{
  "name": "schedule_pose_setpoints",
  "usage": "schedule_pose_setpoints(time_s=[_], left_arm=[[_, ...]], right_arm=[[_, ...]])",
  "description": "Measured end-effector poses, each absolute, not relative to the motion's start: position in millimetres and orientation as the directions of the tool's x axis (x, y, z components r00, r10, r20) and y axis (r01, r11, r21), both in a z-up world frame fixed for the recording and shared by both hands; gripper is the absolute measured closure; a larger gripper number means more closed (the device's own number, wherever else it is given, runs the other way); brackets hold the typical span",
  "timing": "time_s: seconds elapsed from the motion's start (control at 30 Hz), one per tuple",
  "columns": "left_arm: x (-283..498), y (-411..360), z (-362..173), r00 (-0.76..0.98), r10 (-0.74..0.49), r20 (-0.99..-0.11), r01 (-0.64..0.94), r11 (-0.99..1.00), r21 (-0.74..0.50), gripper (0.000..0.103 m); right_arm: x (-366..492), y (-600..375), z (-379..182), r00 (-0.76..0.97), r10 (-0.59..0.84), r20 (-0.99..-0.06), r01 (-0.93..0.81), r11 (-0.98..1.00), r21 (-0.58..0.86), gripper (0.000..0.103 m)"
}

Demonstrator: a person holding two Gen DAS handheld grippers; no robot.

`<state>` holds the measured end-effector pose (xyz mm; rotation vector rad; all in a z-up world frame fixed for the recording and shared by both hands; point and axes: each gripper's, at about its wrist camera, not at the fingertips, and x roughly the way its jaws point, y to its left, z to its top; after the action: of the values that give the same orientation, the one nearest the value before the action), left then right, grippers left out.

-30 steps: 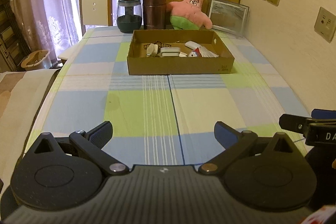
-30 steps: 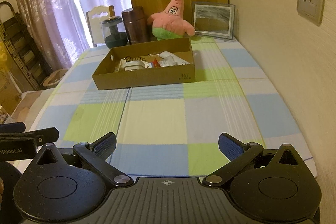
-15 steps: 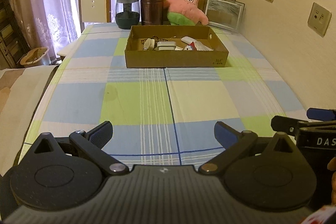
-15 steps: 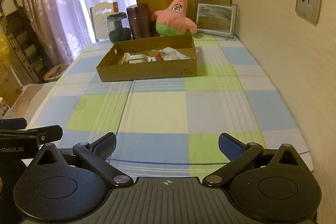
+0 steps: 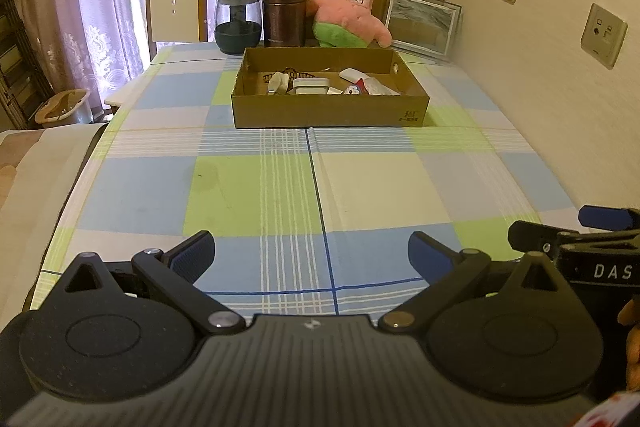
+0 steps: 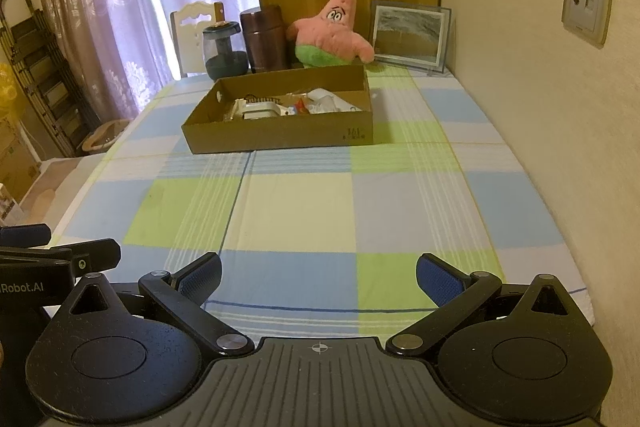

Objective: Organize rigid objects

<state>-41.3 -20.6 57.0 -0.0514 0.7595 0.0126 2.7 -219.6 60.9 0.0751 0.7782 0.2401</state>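
Note:
A shallow cardboard box (image 5: 328, 113) stands on the far half of the checked tablecloth; it also shows in the right wrist view (image 6: 280, 137). Inside lie several small items, among them a white case (image 5: 310, 85), a white oval piece (image 5: 352, 74) and a red-and-white packet (image 5: 370, 87). My left gripper (image 5: 312, 255) is open and empty above the table's near edge. My right gripper (image 6: 320, 279) is open and empty beside it, to its right. Both are well short of the box.
Behind the box stand a dark glass jar (image 5: 236, 23), a brown canister (image 5: 284, 13), a pink star plush (image 5: 348, 15) and a framed picture (image 5: 422, 23). A chair (image 5: 176, 7) stands at the far end. The wall (image 6: 560, 107) runs along the table's right side.
Both grippers have drawn back toward the near edge of the table, so the box looks farther away. Both stayed open and empty.

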Motion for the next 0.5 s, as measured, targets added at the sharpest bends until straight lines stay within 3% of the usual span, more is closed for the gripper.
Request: schedule_pose_setpoints(time_s=[0.5], left_arm=[[-41.7, -22.0, 55.7, 0.723, -0.013, -0.69, -0.028, 0.998, -0.048, 0.002]], right_arm=[[3.8, -222.3, 59.8, 0.682, 0.242, -0.69, -0.187, 0.97, 0.155, 0.002]])
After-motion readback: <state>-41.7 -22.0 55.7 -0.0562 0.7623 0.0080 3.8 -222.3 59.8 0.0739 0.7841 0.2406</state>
